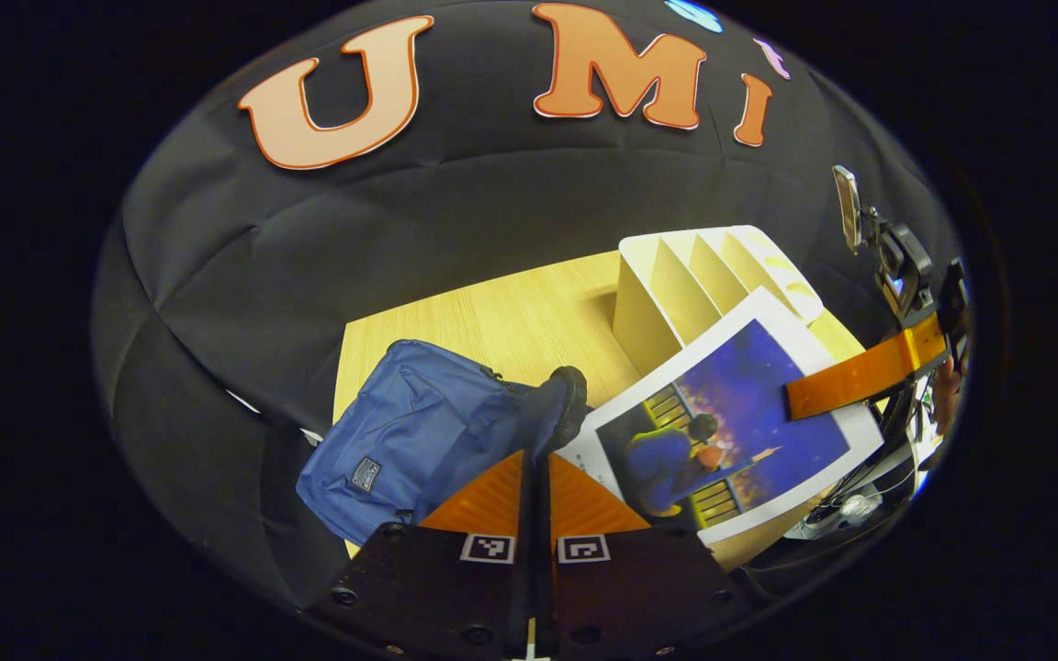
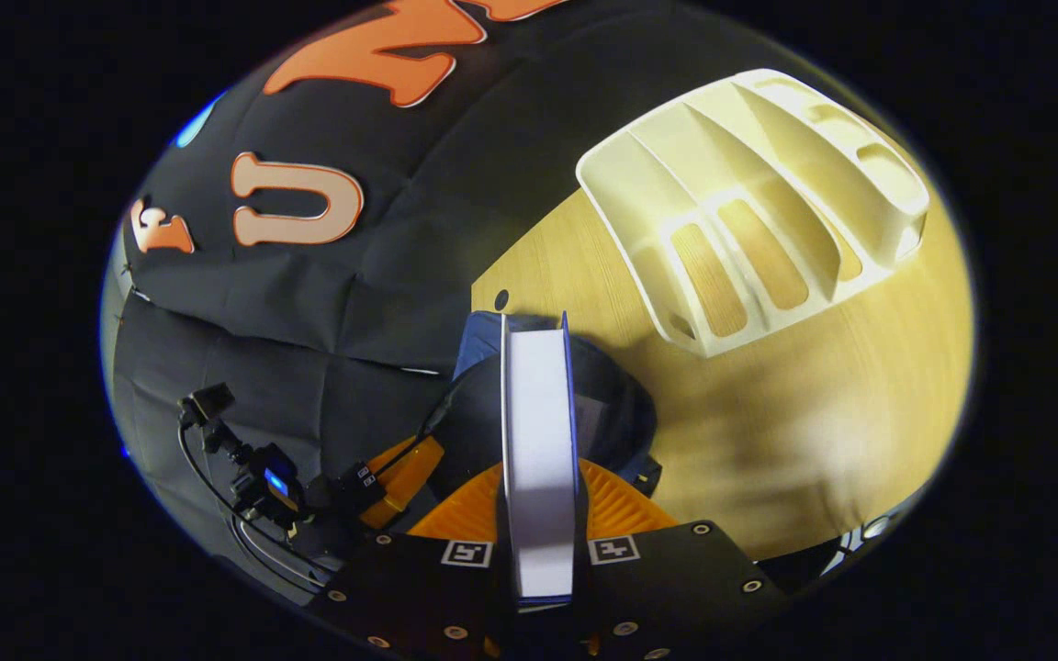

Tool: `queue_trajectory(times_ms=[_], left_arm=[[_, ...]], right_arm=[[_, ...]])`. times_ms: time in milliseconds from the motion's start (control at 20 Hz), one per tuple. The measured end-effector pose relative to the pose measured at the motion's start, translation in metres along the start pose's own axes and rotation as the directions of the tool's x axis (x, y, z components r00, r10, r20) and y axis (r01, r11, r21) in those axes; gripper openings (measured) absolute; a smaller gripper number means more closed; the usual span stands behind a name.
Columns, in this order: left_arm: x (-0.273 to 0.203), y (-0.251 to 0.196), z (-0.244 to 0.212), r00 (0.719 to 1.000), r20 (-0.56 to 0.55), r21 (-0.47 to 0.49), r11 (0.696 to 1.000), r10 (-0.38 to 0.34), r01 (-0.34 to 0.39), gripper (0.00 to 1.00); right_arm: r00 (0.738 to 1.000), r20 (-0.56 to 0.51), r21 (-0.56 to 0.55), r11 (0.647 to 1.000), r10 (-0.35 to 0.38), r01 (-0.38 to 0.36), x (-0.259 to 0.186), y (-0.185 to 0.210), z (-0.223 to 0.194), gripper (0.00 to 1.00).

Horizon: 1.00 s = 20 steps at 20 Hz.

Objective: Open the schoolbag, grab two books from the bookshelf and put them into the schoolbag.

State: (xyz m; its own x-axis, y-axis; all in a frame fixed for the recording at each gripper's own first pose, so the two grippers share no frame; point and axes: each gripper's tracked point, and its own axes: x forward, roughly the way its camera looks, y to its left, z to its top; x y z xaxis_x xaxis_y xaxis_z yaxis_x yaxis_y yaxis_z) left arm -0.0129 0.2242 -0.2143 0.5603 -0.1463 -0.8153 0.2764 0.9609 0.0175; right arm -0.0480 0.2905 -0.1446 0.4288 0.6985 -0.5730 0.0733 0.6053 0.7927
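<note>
Wooden tabletop is carrying the blue schoolbag; the left gripper is pinching its dark opening edge, while the right gripper is clamping the book edge-on, spine pointing straight down into that opening just beyond.

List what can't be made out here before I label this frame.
- Schoolbag opening, left gripper view: left gripper and its grip on the flap cover it; contents unseen.
- Book, right gripper view: seen edge-on in the right gripper; cover unseen.
- Bookshelf, left gripper view: the book hides its lower front.
</note>
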Motion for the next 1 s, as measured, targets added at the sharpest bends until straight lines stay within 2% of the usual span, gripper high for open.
queue_trajectory(times_ms=[250,500,750,1000], left_arm=[[0.002,-0.002,0.002,1.0,-0.002,0.012,1.0,-0.003,0.003,0.03],[-0.001,-0.004,0.005,1.0,-0.004,0.032,0.999,-0.006,0.006,0.03],[-0.004,-0.011,0.01,1.0,0.013,0.058,0.998,-0.021,0.02,0.03],[-0.008,-0.024,0.013,0.998,0.02,0.12,0.991,-0.055,0.052,0.03]], right_arm=[[0.997,0.077,0.035,0.999,-0.03,0.028,0.029,-0.003,-0.005,0.23],[0.998,0.059,0.066,0.997,-0.03,0.026,0.065,0.003,-0.026,0.23],[0.996,0.092,0.109,0.994,-0.004,-0.007,0.087,0.011,-0.029,0.23],[0.995,0.095,0.078,0.996,0.034,-0.041,0.119,0.023,-0.032,0.23]])
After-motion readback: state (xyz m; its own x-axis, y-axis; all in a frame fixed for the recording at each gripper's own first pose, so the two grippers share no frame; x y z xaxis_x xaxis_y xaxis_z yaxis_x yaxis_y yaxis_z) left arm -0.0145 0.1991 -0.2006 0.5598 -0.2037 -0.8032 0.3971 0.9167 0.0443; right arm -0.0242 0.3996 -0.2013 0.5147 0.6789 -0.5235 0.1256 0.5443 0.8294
